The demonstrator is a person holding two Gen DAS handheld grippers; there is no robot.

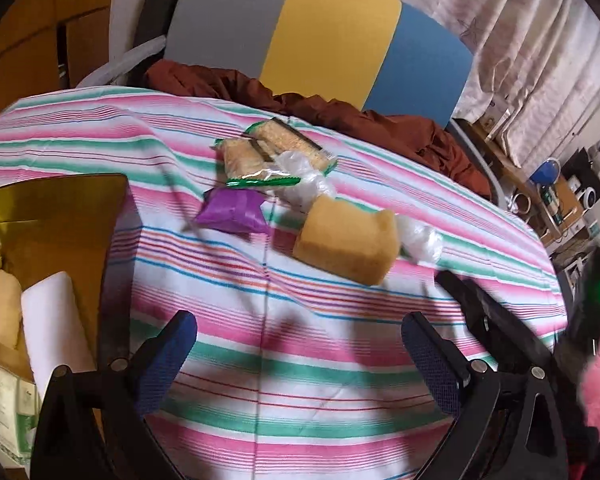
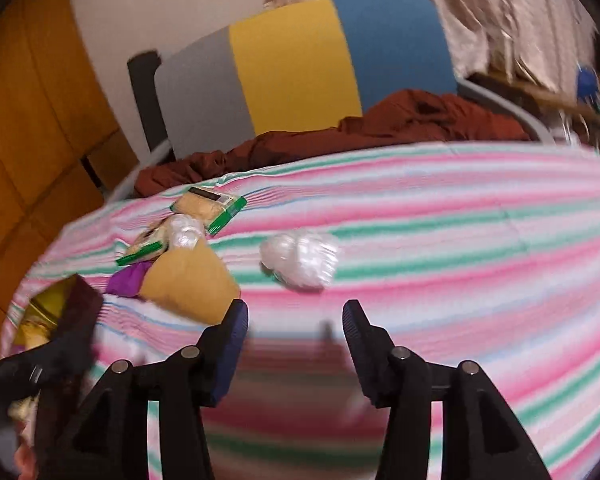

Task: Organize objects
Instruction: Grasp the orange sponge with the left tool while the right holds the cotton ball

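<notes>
On the striped cloth (image 1: 300, 360) lie a yellow sponge (image 1: 346, 240), a purple packet (image 1: 232, 210), two green-edged snack packs (image 1: 268, 152) and clear plastic bags (image 1: 418, 238). My left gripper (image 1: 300, 344) is open and empty, hovering near the sponge's front. A brown box (image 1: 56, 248) at the left holds a white roll (image 1: 52, 328) and other items. In the right wrist view my right gripper (image 2: 296, 320) is open and empty, just short of a crumpled plastic bag (image 2: 300, 260), with the sponge (image 2: 188, 280) to its left.
A chair (image 1: 320, 40) with grey, yellow and blue panels stands behind the table, with a rust-coloured cloth (image 1: 340, 116) on it. Curtains (image 1: 520, 40) and a cluttered shelf (image 1: 560, 196) are at the right. The right gripper's black body (image 1: 500, 320) shows at the right.
</notes>
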